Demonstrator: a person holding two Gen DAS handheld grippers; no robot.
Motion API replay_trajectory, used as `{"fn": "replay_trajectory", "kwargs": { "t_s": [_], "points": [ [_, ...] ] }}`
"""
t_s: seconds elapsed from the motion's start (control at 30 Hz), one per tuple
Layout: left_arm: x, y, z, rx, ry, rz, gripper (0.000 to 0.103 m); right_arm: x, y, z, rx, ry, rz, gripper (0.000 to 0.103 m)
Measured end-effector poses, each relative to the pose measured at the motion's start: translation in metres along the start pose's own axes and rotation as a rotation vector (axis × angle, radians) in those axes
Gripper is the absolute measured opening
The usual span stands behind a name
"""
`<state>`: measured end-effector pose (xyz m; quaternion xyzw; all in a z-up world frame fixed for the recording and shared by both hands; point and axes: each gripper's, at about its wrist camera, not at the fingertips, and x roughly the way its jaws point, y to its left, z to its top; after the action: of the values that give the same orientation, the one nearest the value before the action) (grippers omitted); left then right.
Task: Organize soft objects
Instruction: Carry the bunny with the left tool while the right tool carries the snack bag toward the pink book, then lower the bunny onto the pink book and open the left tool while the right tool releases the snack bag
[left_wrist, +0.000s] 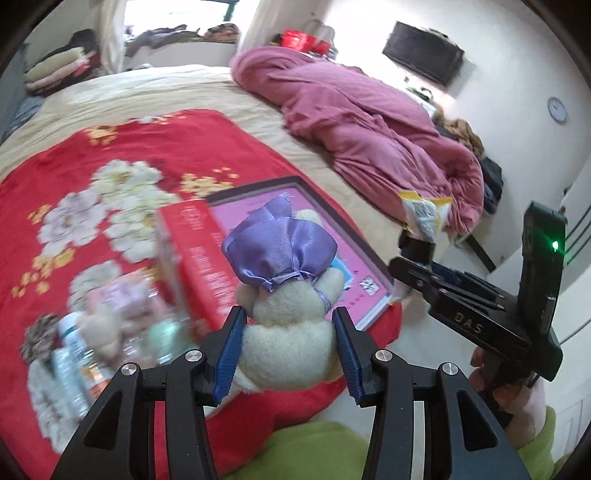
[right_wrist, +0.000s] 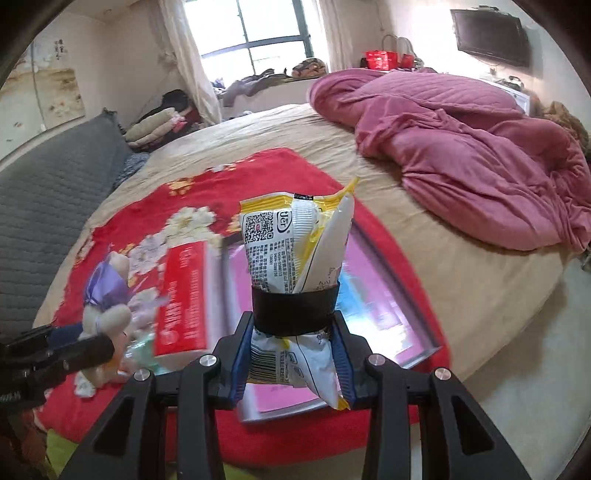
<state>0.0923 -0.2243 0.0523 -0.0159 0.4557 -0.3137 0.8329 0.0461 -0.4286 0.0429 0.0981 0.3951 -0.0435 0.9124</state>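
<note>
The left gripper (left_wrist: 288, 347) is closed on a plush toy (left_wrist: 288, 332), a cream animal with a shiny purple bonnet. Its blue pads press the toy's lower body from both sides, and the toy stands up between them, above the red blanket (left_wrist: 129, 155). The right gripper (right_wrist: 291, 363) is closed on a snack bag (right_wrist: 295, 251), white and yellow, with a black band around its middle. The pads squeeze the bag below this band, so the upper part sticks up in front of the camera.

Both soft things seem lifted, so I judge the picking part is done and the placing is left. Under the bag lies a pink book (right_wrist: 373, 295), and a red box (right_wrist: 184, 295) stands just beside it. A blurred heap with bottles (left_wrist: 74, 354) and other small things is near the toy, to the left. Where the soft things must go, the pictures do not show. The pink quilt (right_wrist: 461, 147) lies well apart, on the far side of the bed.
</note>
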Motion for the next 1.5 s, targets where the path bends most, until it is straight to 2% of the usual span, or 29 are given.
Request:
{"fn": "replay_trajectory", "kwargs": {
  "t_s": [0.2, 0.53, 0.87, 1.07, 1.17, 1.3, 1.5],
  "points": [
    [0.06, -0.04, 0.012, 0.061, 0.079, 0.035, 0.05, 0.027, -0.035, 0.002, 0.008, 0.051, -0.031, 0.04],
    [0.135, -0.056, 0.006, 0.105, 0.205, 0.074, 0.05, 0.082, -0.058, -0.01, -0.004, 0.168, -0.048, 0.04],
    [0.163, -0.057, 0.001, 0.119, 0.261, 0.088, 0.05, 0.117, -0.069, -0.019, -0.025, 0.271, -0.092, 0.04],
    [0.171, -0.061, -0.001, 0.13, 0.277, 0.097, 0.05, 0.124, -0.075, -0.023, -0.016, 0.285, -0.116, 0.04],
    [0.175, -0.064, -0.003, 0.138, 0.288, 0.105, 0.05, 0.122, -0.078, -0.023, -0.007, 0.275, -0.123, 0.041],
    [0.18, -0.066, -0.006, 0.14, 0.303, 0.106, 0.05, 0.115, -0.082, -0.019, 0.004, 0.245, -0.126, 0.047],
    [0.187, -0.067, -0.013, 0.151, 0.329, 0.135, 0.053, 0.097, -0.089, -0.016, 0.03, 0.211, -0.123, 0.047]
  ]
}}
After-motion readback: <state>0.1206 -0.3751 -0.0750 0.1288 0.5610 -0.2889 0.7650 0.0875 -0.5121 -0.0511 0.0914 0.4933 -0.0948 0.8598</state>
